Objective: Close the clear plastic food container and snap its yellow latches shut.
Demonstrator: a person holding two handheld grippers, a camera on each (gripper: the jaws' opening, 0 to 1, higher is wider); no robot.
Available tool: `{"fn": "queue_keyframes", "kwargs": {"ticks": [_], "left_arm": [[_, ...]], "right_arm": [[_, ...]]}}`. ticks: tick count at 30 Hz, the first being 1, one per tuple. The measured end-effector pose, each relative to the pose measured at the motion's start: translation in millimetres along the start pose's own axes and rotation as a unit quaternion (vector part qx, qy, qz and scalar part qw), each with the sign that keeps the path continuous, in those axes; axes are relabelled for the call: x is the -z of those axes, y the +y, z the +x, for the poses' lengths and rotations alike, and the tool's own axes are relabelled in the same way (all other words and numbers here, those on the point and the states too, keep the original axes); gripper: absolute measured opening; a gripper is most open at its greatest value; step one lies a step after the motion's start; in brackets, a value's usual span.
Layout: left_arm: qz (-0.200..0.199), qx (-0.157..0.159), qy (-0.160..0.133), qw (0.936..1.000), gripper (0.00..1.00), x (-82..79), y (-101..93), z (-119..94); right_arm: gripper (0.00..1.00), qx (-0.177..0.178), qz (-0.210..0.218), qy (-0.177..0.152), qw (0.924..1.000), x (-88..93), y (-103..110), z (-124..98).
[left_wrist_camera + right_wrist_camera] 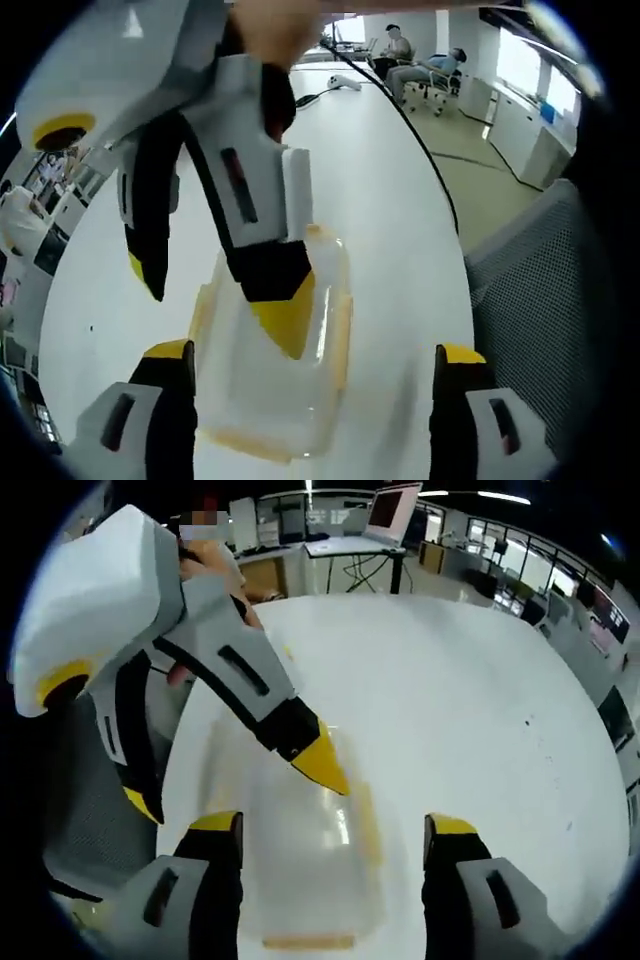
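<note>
The clear plastic container (pixel 262 405) lies on the white table (pixel 380 190), with pale yellow latches (pixel 342 330) along its sides. My left gripper (pixel 314 352) is open, its jaws wide on either side of the container. The right gripper (pixel 218 300) comes in from the upper left, open, with one yellow fingertip (pixel 287 318) down on the lid. In the right gripper view the container (pixel 310 885) lies between the wide jaws of my open right gripper (pixel 333 824). There the left gripper (pixel 232 788) has a yellow fingertip (pixel 325 767) over the lid. Whether the latches are snapped cannot be told.
A grey mesh office chair (pixel 545 260) stands close to the table's edge. A dark cable (pixel 405 115) runs across the far part of the table. People sit at the back of the office (pixel 420 65). A desk with a screen (pixel 392 510) stands beyond the table.
</note>
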State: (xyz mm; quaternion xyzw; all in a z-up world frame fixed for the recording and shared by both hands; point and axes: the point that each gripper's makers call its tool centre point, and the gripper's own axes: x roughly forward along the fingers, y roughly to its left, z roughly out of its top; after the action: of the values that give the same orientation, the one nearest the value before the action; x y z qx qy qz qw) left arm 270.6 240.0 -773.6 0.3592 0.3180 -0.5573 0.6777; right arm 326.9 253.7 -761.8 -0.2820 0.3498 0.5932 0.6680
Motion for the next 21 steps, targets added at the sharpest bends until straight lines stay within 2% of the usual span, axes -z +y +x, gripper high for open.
{"fn": "queue_keyframes", "kwargs": {"ticks": [5, 7, 14, 21], "left_arm": [[0.0, -0.017, 0.004, 0.9999, 0.99, 3.9, 10.5, -3], [-0.005, -0.018, 0.004, 0.9998, 0.99, 4.4, 13.8, -3], [-0.009, -0.013, 0.016, 0.9997, 0.99, 10.3, 15.0, -3], [-0.008, -0.01, 0.035, 0.9993, 0.98, 19.9, 17.5, -1]], "right_arm": [[0.77, -0.019, 0.012, 0.009, 0.9997, 5.6, 10, -6], [0.77, -0.027, 0.0, 0.018, 0.9995, 10.2, 15, -7], [0.8, -0.024, -0.022, 0.047, 0.9983, 30.5, 20, -7], [0.8, -0.014, -0.049, 0.074, 0.996, 41.1, 22, -9]]}}
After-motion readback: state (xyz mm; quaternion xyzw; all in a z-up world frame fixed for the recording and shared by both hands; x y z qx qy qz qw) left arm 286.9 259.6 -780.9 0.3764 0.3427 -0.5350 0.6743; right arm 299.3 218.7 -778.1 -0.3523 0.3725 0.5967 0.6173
